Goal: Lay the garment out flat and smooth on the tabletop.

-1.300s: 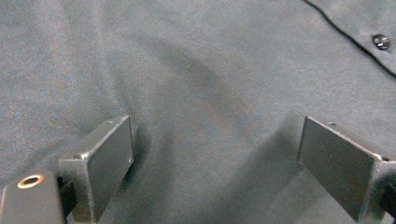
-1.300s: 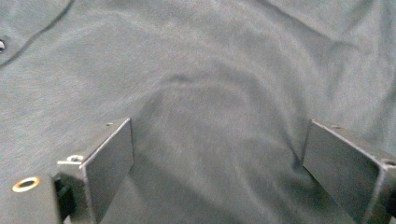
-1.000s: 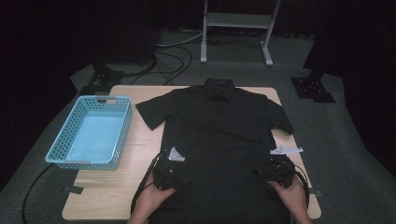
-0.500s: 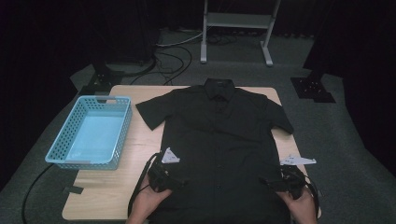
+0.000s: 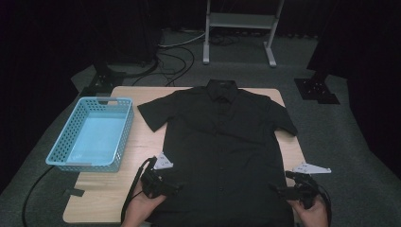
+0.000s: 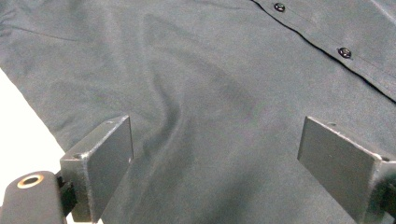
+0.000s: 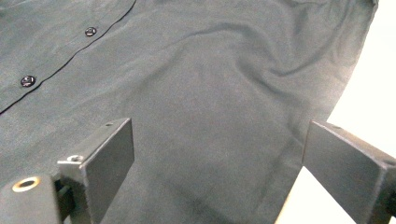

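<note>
A black short-sleeved button shirt (image 5: 227, 142) lies spread flat, front up, on the wooden table (image 5: 142, 151), collar at the far side. My left gripper (image 5: 176, 189) sits at the shirt's near left hem, held by a hand; its jaws stand wide open over the dark fabric (image 6: 210, 116), nothing between them. My right gripper (image 5: 279, 191) is at the near right hem, jaws also wide apart above the cloth (image 7: 210, 93), with the shirt's side edge under the right jaw. Buttons (image 6: 344, 52) (image 7: 28, 80) run along the placket.
A light blue plastic basket (image 5: 94, 135) stands on the table's left side. Beyond the table are a metal stand (image 5: 239, 28), cables and black floor plates (image 5: 316, 90). Bare wood shows left of the shirt and along its right edge (image 7: 373, 70).
Both grippers have pulled back toward the near edge of the table and moved outward, from on top of the shirt's lower part to its bottom corners.
</note>
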